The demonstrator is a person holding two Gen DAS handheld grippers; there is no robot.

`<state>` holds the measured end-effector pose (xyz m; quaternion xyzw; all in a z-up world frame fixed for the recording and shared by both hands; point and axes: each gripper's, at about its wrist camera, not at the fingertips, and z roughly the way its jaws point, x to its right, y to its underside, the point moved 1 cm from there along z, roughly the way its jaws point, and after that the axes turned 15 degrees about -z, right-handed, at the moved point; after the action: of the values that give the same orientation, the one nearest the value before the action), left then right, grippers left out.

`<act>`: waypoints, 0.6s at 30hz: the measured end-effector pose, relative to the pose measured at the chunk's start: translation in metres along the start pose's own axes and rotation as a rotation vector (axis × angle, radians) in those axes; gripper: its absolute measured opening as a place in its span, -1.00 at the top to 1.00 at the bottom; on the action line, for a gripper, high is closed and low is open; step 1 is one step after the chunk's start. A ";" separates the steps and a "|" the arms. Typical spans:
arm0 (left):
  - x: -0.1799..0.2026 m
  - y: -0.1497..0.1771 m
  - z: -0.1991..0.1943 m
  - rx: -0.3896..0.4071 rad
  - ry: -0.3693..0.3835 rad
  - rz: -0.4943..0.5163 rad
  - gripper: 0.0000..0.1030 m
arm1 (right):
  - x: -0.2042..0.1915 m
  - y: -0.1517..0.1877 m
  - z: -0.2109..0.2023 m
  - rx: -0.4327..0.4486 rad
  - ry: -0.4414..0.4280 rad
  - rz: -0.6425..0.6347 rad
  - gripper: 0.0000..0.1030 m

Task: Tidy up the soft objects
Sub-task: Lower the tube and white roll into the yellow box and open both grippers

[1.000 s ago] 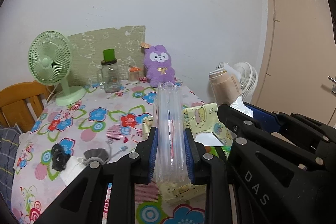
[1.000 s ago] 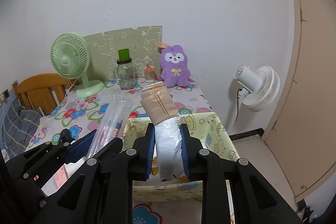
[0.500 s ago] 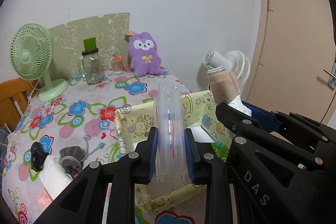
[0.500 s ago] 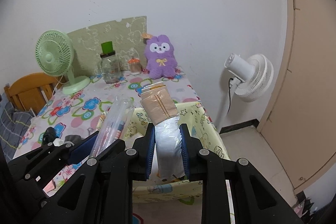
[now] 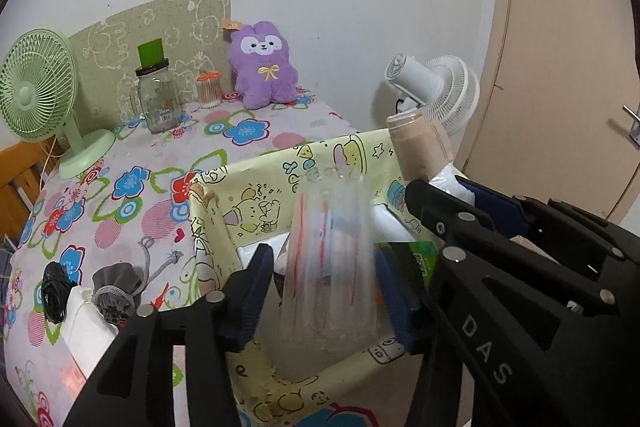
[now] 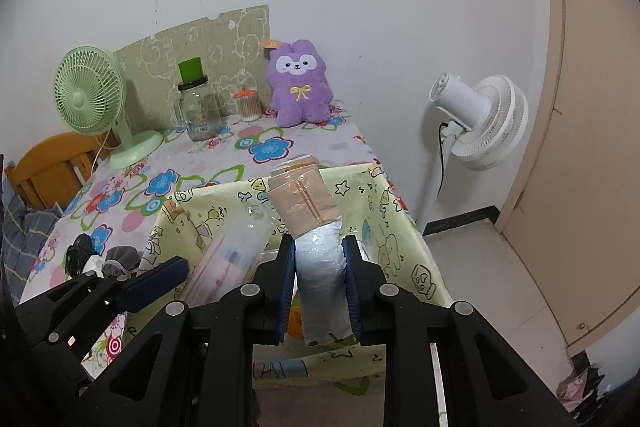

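Left wrist view: the left gripper (image 5: 326, 291) hangs over the yellow cartoon bin (image 5: 208, 211), its fingers opening, a blurred clear plastic packet (image 5: 330, 267) loose between them. Right wrist view: the right gripper (image 6: 320, 283), above the same bin (image 6: 404, 251), has its fingers clamped on a wrapped beige packet (image 6: 320, 259).

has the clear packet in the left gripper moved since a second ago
Yes. The clear packet was over the flowered tablecloth; now it is above the yellow bin, between opening jaws.
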<state>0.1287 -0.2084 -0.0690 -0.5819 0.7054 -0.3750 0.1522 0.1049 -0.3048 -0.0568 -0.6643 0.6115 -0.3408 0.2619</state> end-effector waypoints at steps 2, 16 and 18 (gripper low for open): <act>0.000 0.000 0.001 -0.002 -0.002 0.004 -0.23 | -0.001 0.000 0.004 -0.001 -0.009 0.004 0.50; -0.002 0.001 0.004 0.001 -0.029 0.018 -0.59 | -0.004 0.001 0.013 0.007 -0.027 0.019 -0.45; -0.001 0.001 0.003 -0.001 -0.025 0.016 -0.59 | -0.004 0.000 0.012 0.001 -0.016 0.007 -0.49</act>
<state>0.1304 -0.2082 -0.0723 -0.5809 0.7083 -0.3661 0.1635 0.1140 -0.3012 -0.0648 -0.6648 0.6115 -0.3349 0.2682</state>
